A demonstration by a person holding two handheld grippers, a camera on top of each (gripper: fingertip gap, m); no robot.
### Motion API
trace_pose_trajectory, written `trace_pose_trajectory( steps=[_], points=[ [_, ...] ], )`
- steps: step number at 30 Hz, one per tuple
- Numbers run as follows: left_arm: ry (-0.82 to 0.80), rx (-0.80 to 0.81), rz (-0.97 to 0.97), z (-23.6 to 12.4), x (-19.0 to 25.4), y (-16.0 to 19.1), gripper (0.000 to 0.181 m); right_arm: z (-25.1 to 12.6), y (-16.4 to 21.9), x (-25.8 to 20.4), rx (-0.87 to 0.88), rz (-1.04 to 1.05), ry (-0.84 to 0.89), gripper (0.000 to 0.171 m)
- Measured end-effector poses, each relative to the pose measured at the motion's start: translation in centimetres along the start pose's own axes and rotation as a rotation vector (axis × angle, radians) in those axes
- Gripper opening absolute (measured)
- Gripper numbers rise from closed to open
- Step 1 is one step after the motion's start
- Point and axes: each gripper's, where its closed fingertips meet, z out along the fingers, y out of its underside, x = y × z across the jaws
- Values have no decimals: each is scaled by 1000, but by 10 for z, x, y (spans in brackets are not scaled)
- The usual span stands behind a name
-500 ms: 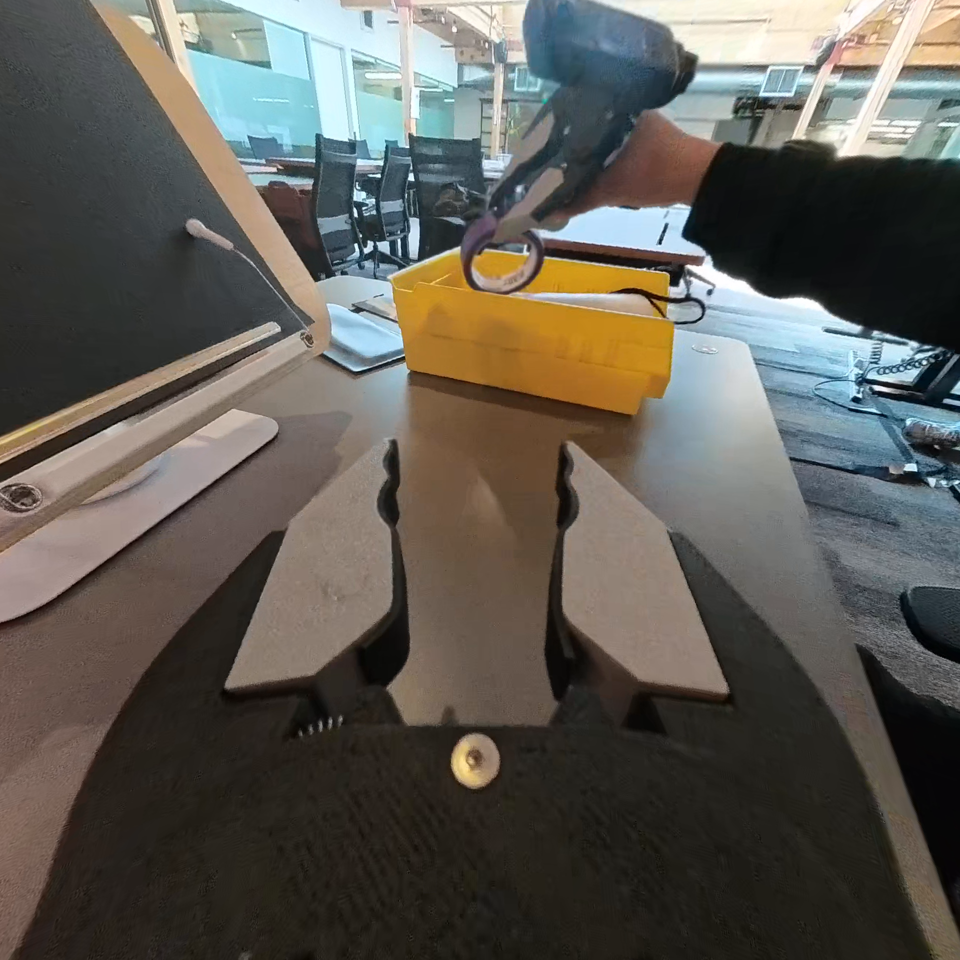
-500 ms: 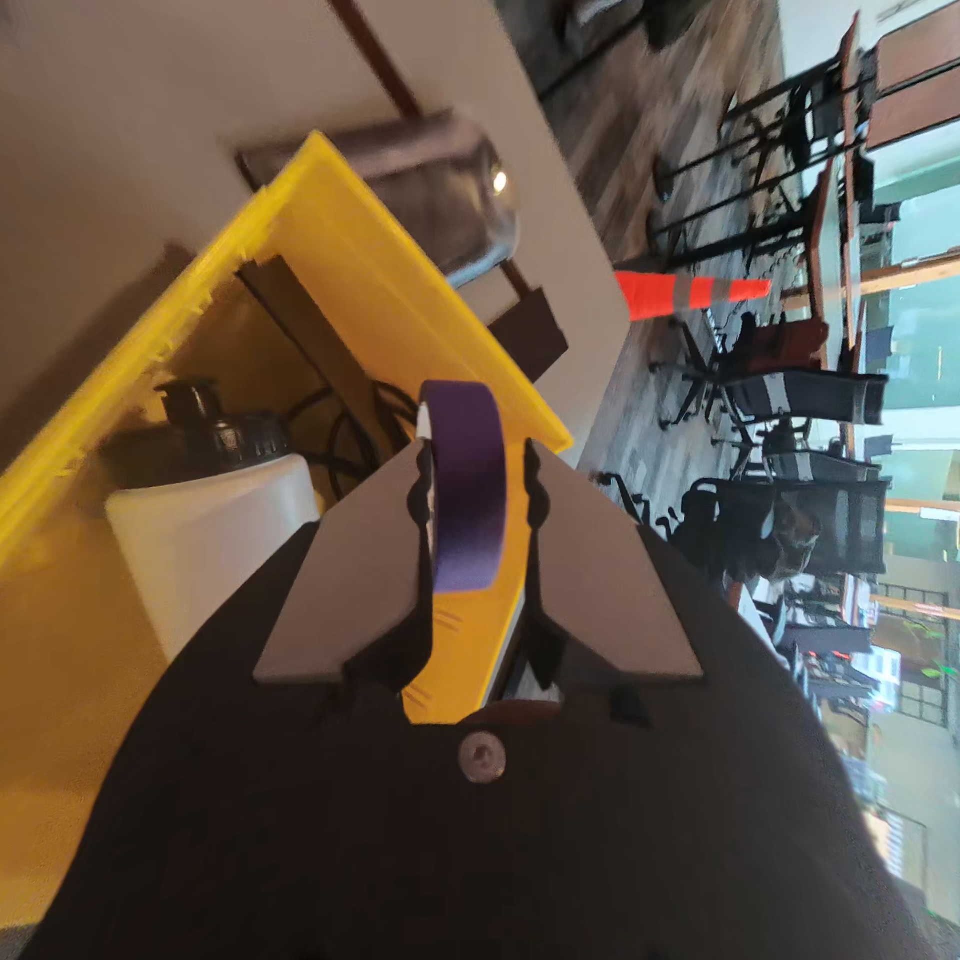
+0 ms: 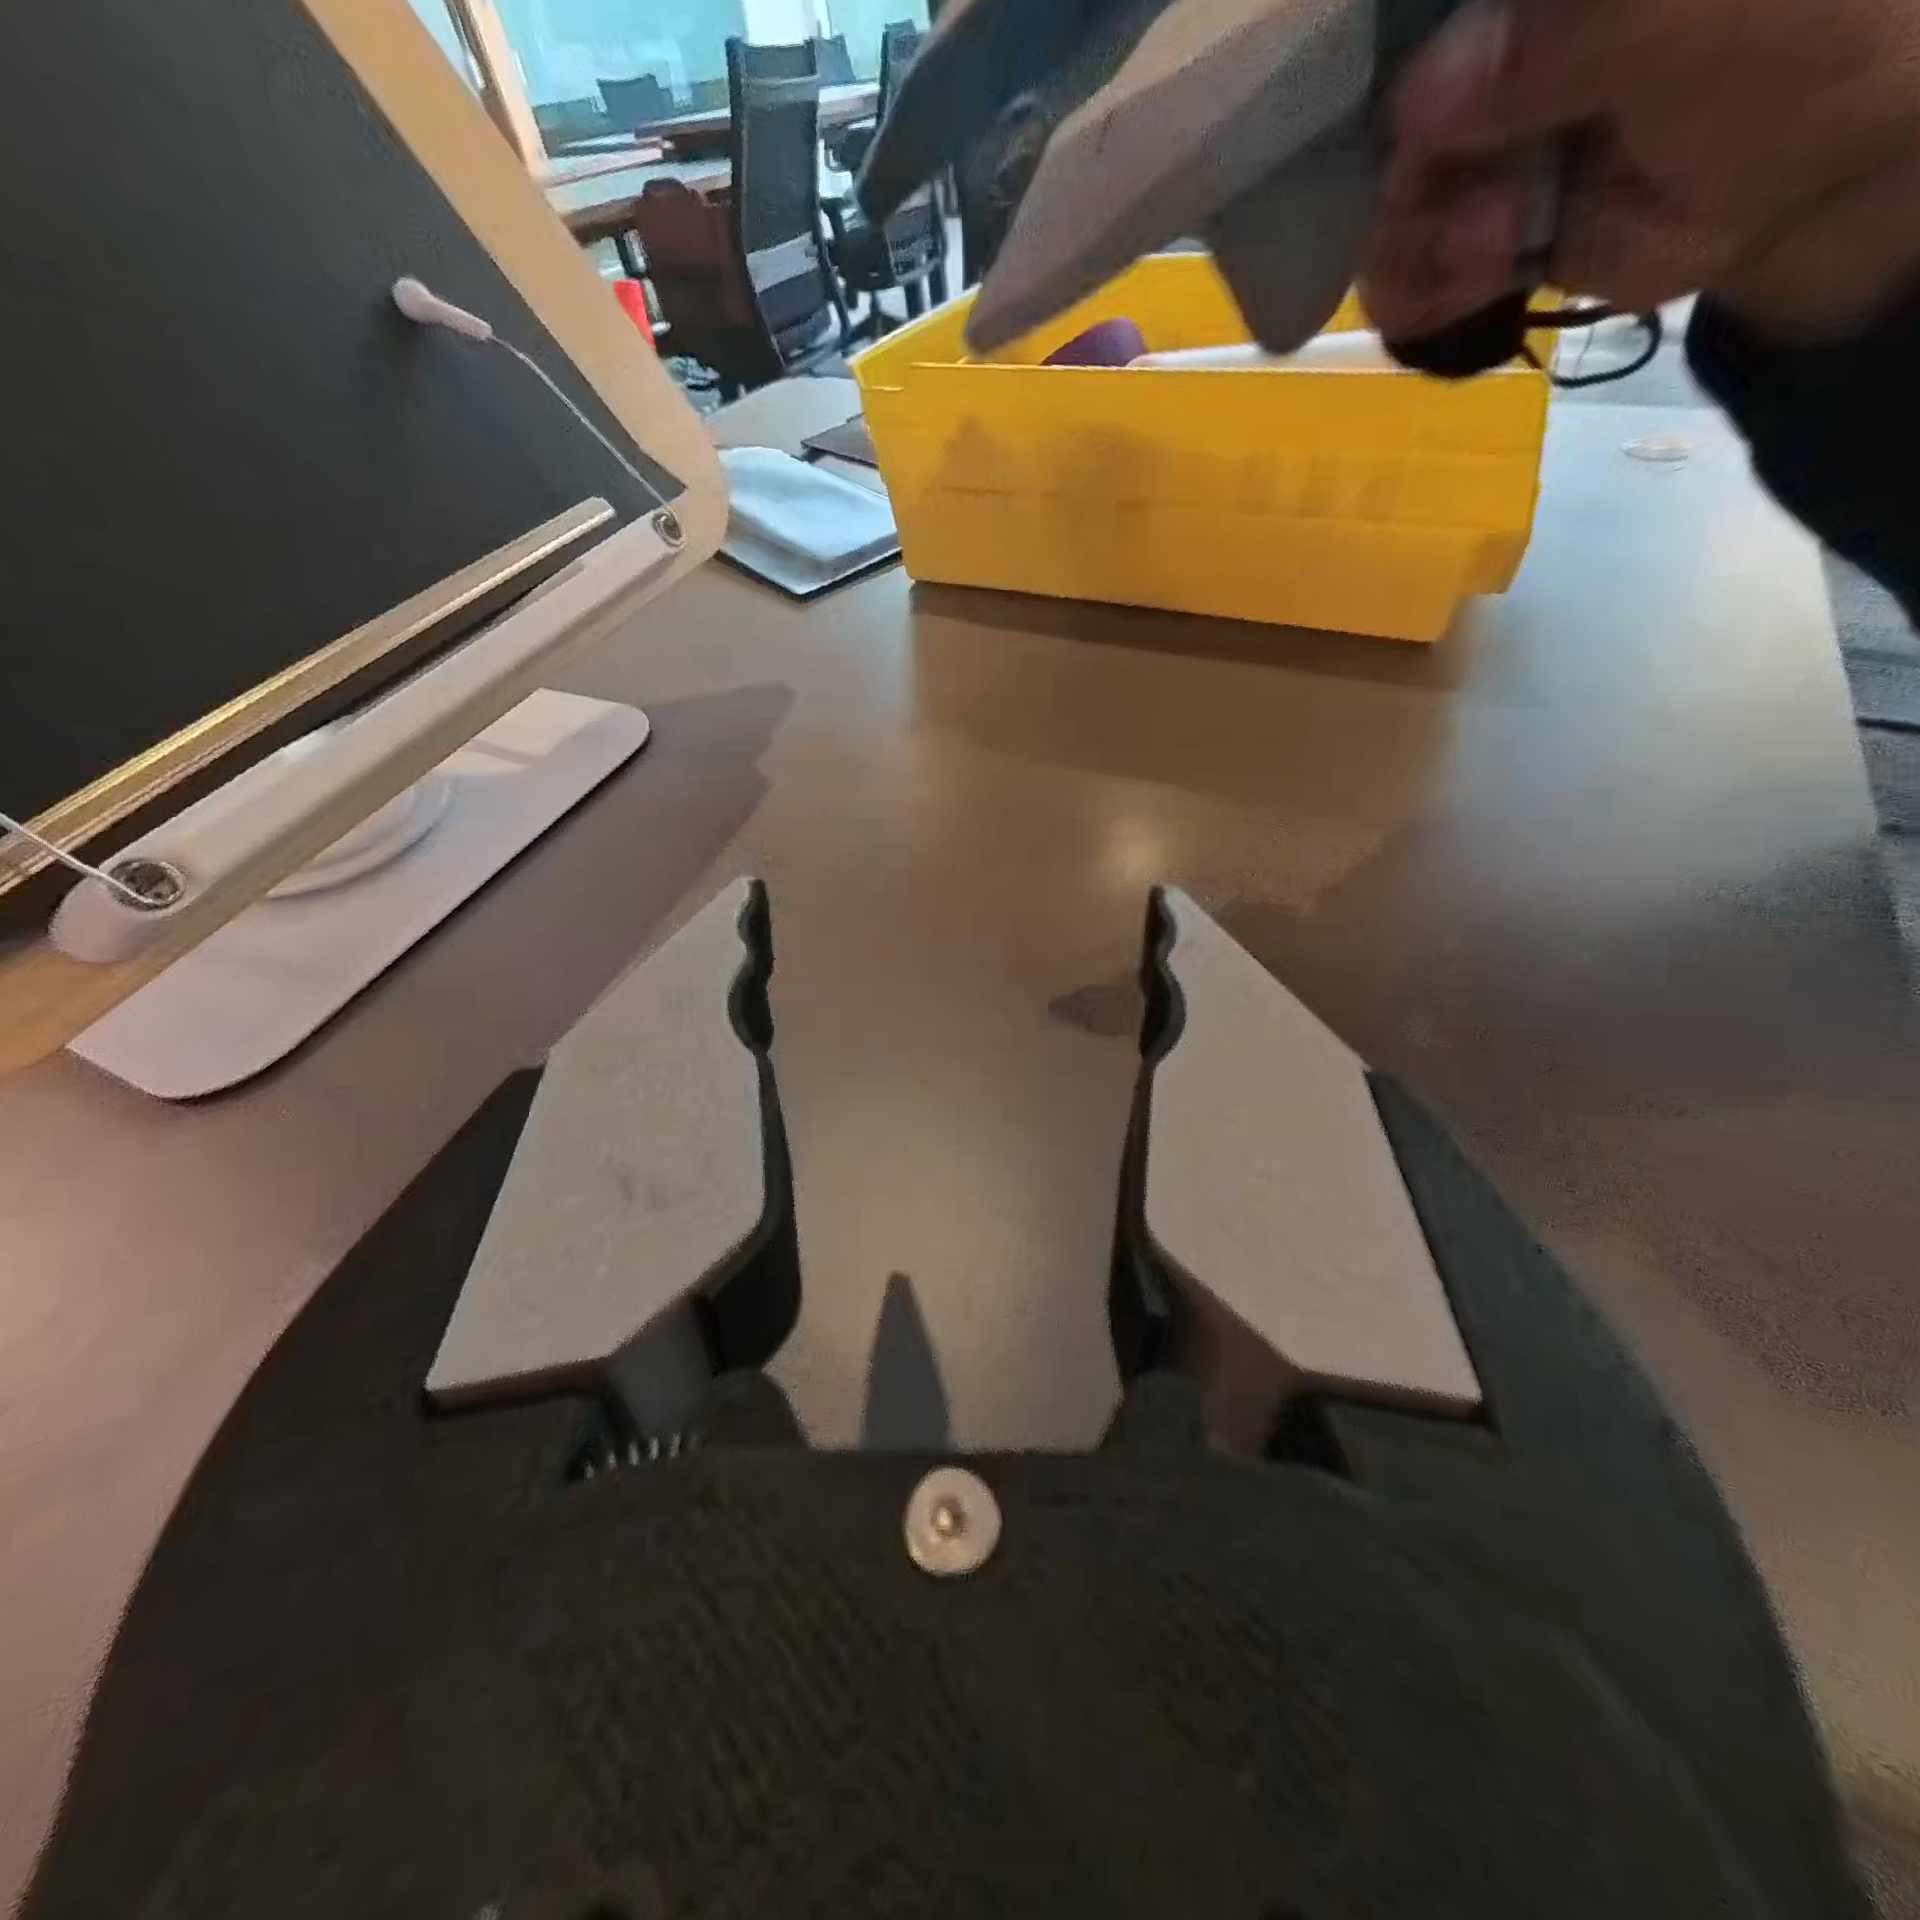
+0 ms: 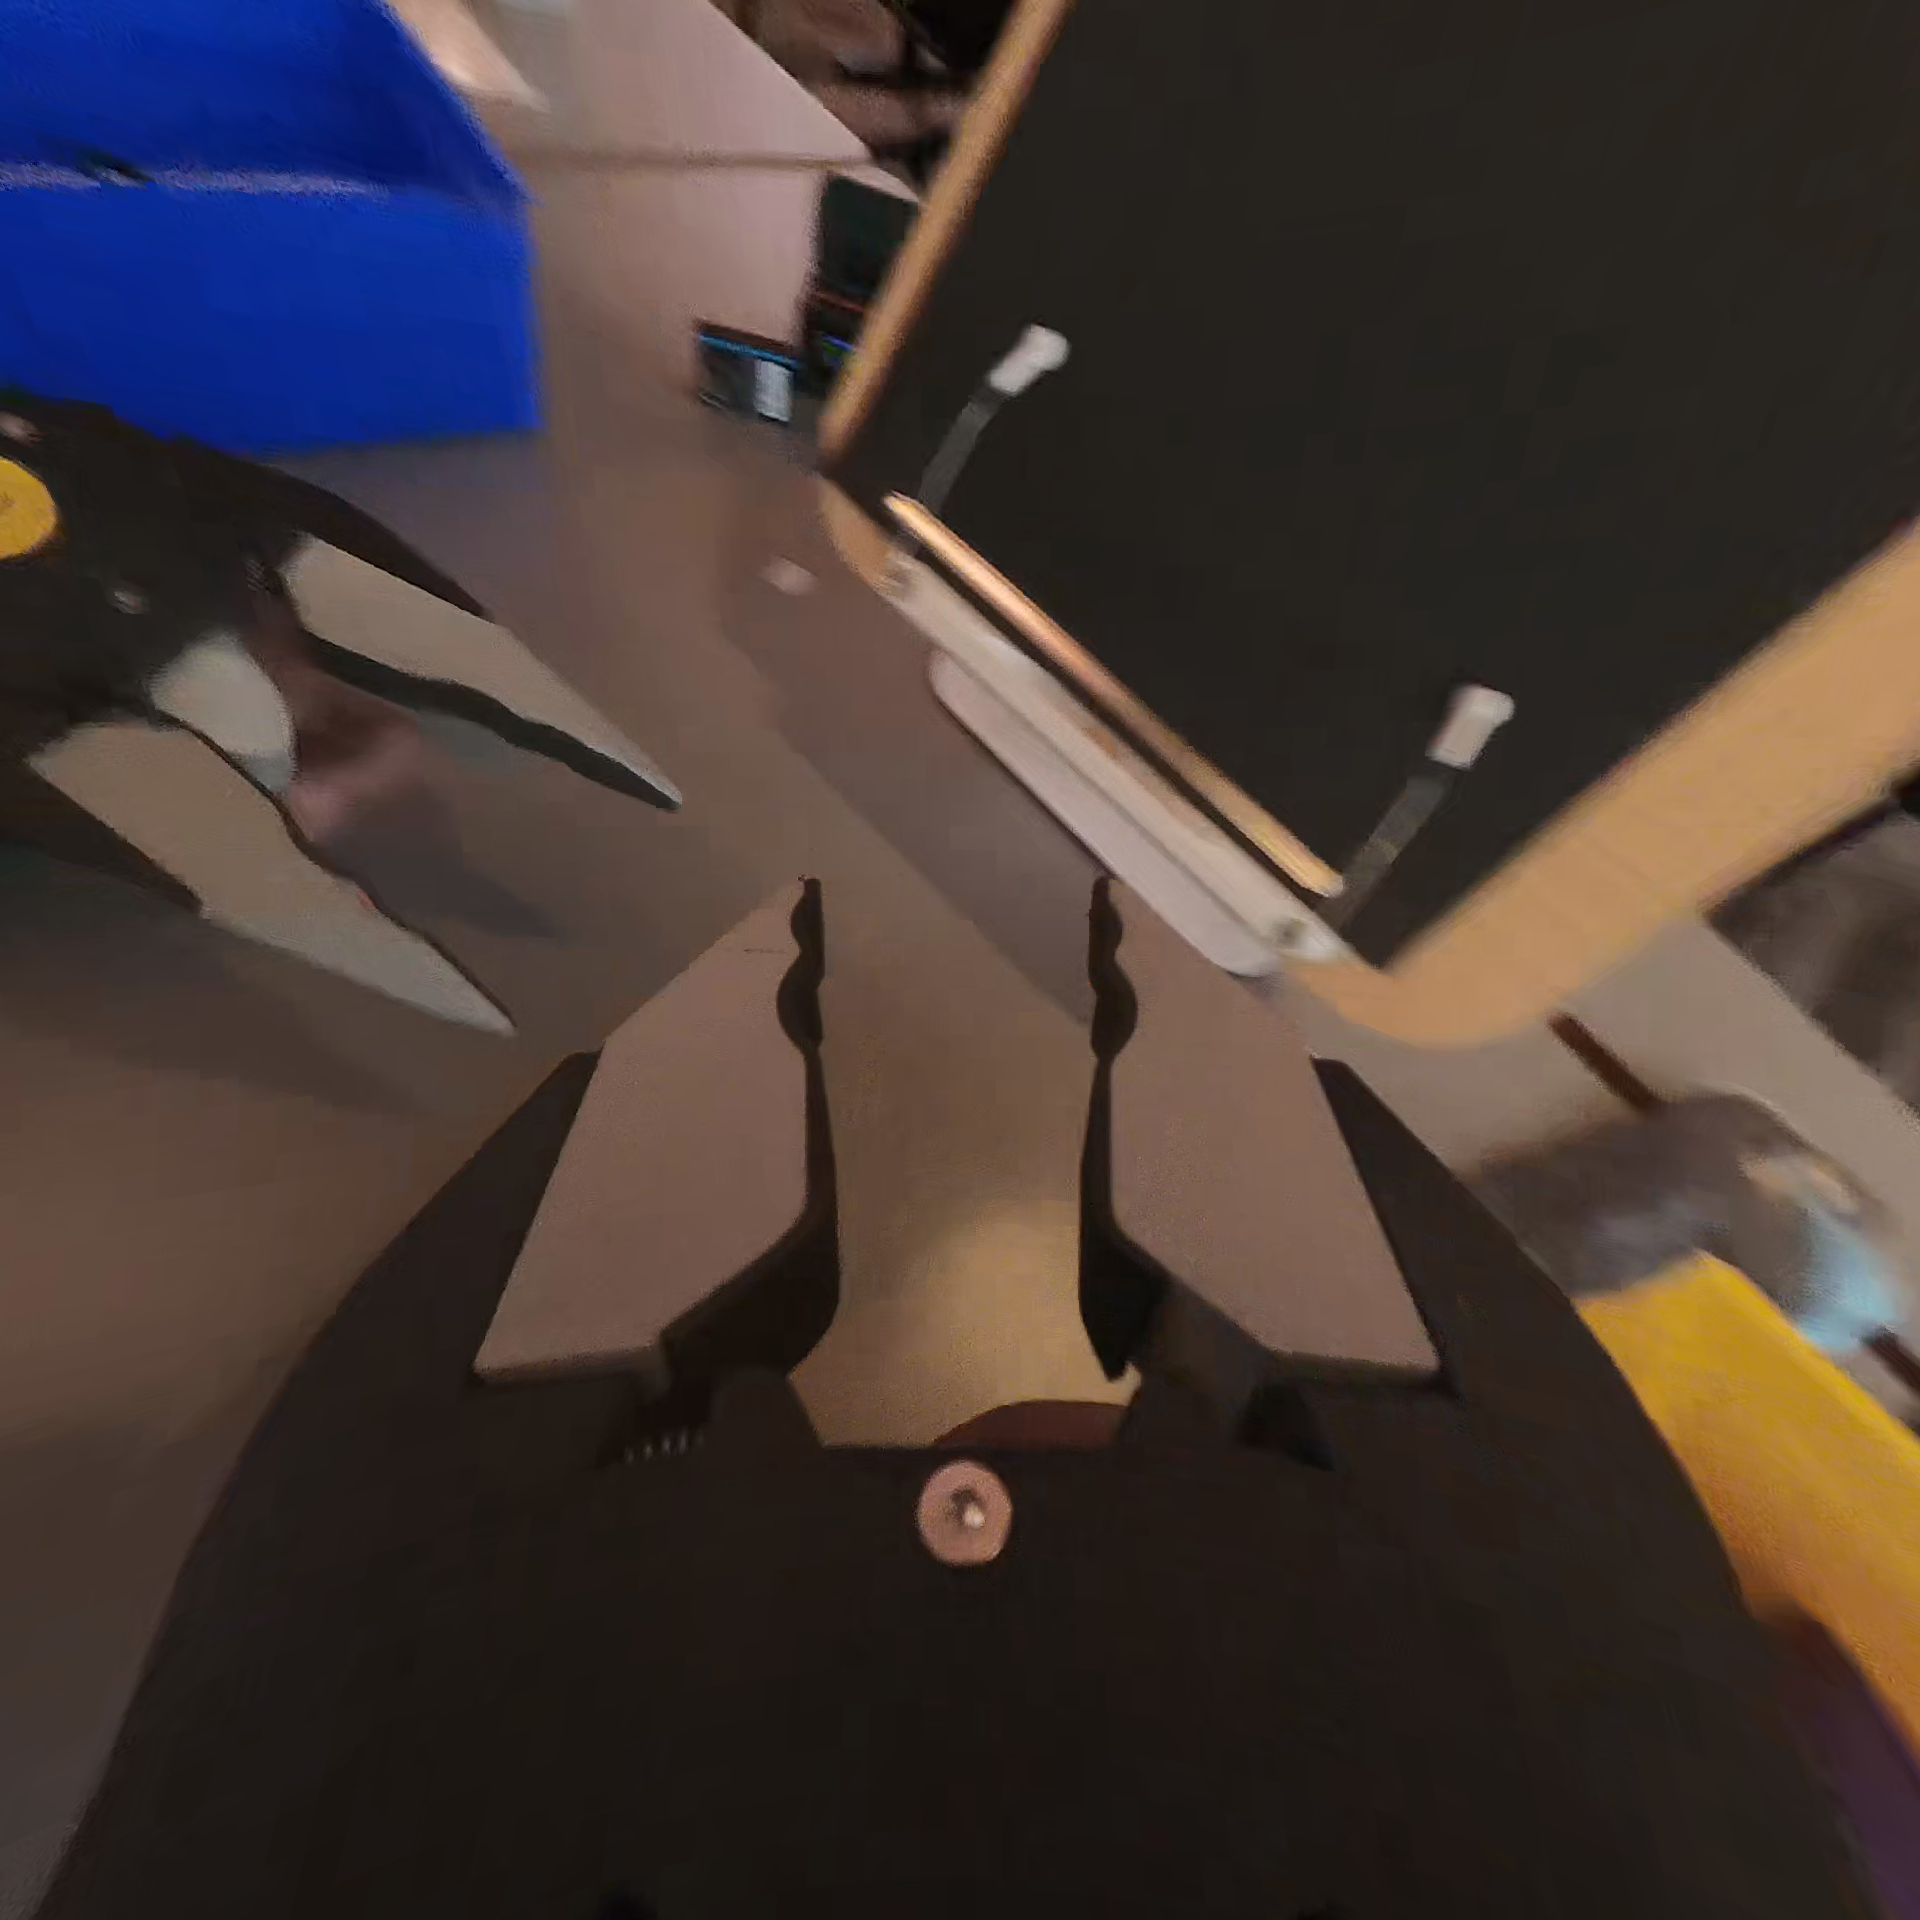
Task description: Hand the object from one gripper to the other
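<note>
- Black board (image 3: 260, 364) on a white stand (image 3: 395, 831) fills the left edge; tilted back, well clear of the work.
- Left gripper (image 3: 956, 935) hovers low over the brown table (image 3: 1351, 831); jaws spread, nothing between them; we judge it waits to receive.
- Purple rounded thing (image 3: 1099, 341), which we take for the task's object, peeks over the rim of the yellow bin (image 3: 1195, 499); it seems to lie inside, though blur hides how.
- Right gripper (image 4: 951, 904), held by a hand (image 3: 1662, 156) above the bin; jaws apart and bare in its own view; no handover under way.
- Room: glossy tabletop; blue bin (image 4: 260, 260) beyond the left gripper; office chairs (image 3: 769, 156) and glass walls behind.
</note>
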Motion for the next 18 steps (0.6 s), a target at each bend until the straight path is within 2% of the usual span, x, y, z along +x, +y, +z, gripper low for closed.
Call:
trace_pose_trajectory(
  steps=[3,6,9,11,13,15,18],
  points=[
    [-4,-32,-19,-35,24,-4,72,45,4,-46,43,15,-90,52],
    [-63,-76,-30,-97,30,-12,64,86,19,-62,55,18,-118,53],
    [-232,-138,-38,-181,-2,-27,60,107,35,-60,50,-9,-81,52],
    [-403,-236,-32,-243,-43,-26,57,112,45,-59,26,-41,-68,53],
    [-516,-378,-56,-298,-84,-7,53,112,51,-62,20,-14,-101,52],
    [-552,-576,-140,-337,-116,32,55,112,56,-64,20,25,-129,52],
    [-614,-773,-218,-372,-166,89,56,114,63,-67,11,59,-163,52]
  ],
)
